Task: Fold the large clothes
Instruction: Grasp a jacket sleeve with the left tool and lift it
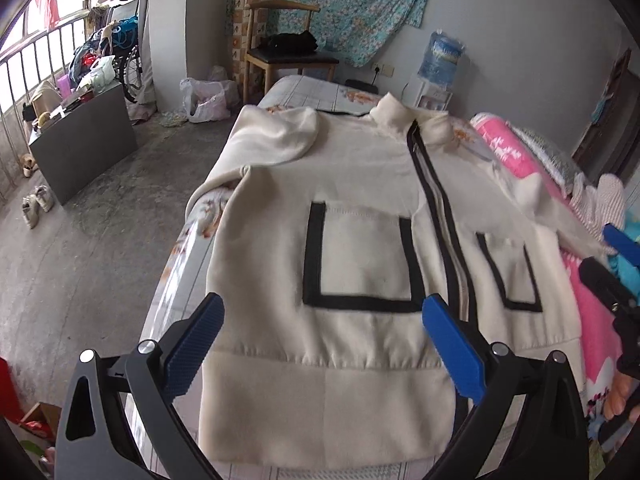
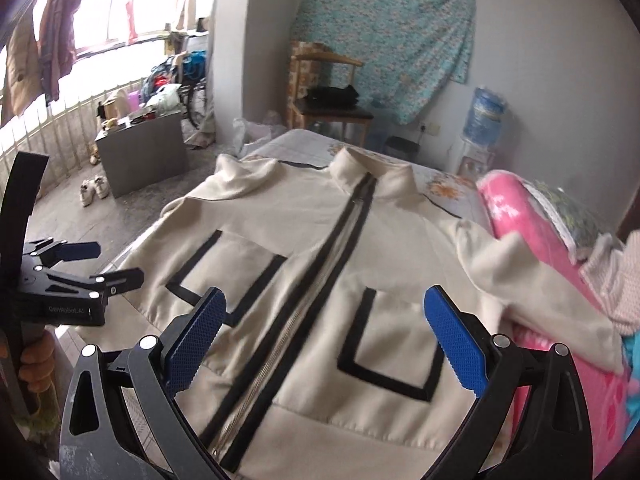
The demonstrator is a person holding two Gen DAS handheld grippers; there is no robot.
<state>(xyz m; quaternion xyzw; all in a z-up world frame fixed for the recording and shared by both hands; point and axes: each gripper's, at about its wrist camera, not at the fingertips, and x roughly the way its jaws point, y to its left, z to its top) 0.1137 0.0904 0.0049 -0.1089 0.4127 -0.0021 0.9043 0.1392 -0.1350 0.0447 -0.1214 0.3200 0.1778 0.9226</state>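
- The bed (image 1: 176, 280) is our work surface, a floral sheet running ahead of both sets of jaws. It looks soft, so we'd drag cloth across it gently so the sheet doesn't bunch up.
- The jacket (image 1: 360, 184) lies front-up and zipped on the bed, hem right under the jaws, collar at the far end. It's a thick cream fleece, a bit floppy, so we reckon it'll hold a fold but needs a deep bite.
- Sleeves next, we'd say: the left sleeve (image 1: 276, 136) already lies over the chest, the right sleeve (image 2: 532, 280) trails off beyond the right jaws onto the pink blanket (image 2: 516, 208).
- Left gripper (image 1: 320, 312) hovers over the hem with its jaws wide apart and nothing in them.
- Right gripper (image 2: 326, 308) is just the same: spread wide and empty, the pocket (image 2: 396, 344) between its jaws.
- The zipper (image 2: 320, 276) is metal teeth with black trim, a handy centre line for squaring folds.
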